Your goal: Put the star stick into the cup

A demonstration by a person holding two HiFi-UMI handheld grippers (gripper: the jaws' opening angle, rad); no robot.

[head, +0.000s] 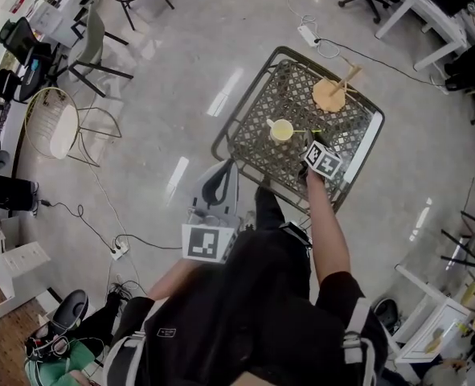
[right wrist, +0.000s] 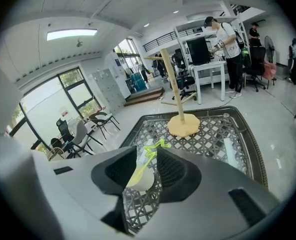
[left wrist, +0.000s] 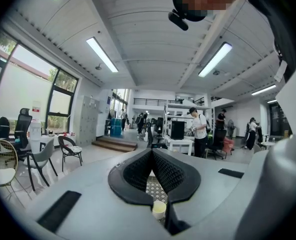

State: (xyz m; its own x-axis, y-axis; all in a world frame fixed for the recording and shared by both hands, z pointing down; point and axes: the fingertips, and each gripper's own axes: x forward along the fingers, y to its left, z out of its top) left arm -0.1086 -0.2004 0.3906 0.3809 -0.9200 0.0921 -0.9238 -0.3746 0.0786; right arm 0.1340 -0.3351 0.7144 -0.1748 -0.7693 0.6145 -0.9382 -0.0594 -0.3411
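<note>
Right hand-held gripper (right wrist: 146,154) stands spread, gripping nothing. The star stick (right wrist: 156,146) runs loose between its jaws, lower end down in the cup (right wrist: 141,178) at lower centre, star poking over the rim. Looks delivered! Best now to back straight off the table (right wrist: 220,134), jaws wide, never brushing that star, because the cup looks light. Left hand-held gripper (left wrist: 152,154) is clenched, empty.

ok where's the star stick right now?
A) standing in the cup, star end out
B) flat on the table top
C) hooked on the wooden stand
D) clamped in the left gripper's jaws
A: in the right gripper view the star stick slants down into the cup, its star end poking out above the rim.
</note>
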